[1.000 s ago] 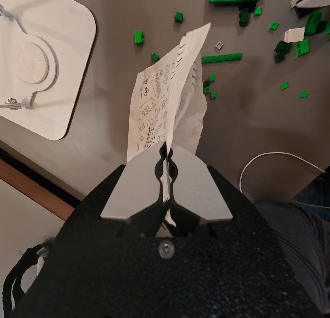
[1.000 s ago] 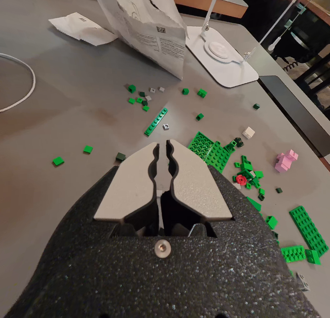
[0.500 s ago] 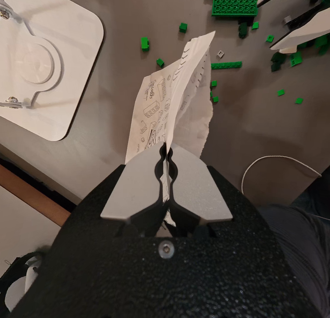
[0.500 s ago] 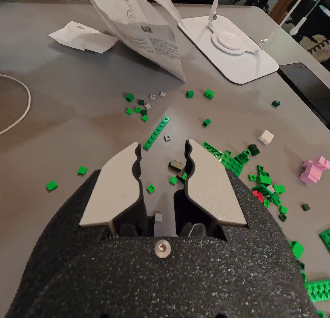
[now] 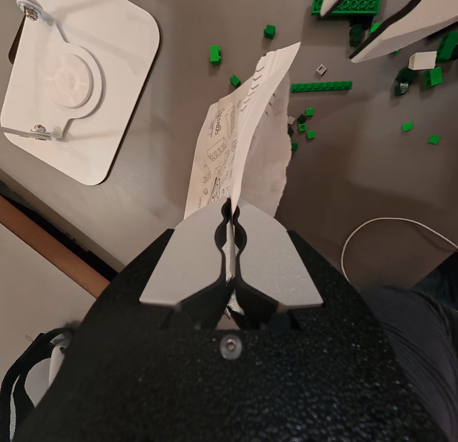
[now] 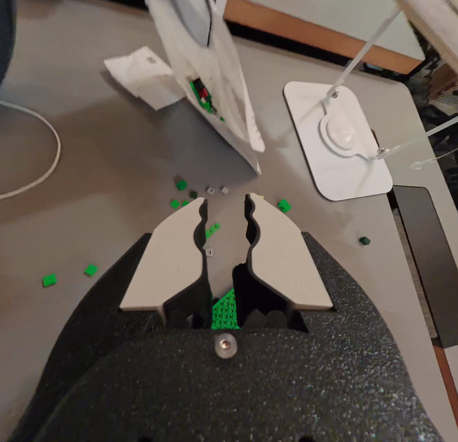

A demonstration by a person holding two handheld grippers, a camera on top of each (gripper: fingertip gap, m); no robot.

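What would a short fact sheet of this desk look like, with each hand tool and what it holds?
left tool: shut on white paper bag, held above the table
right tool: open, empty, above loose green bricks
bag contents: small green and red pieces inside
table: grey, with white stand base, white cable

Torn white paper bag pinched in left tongs
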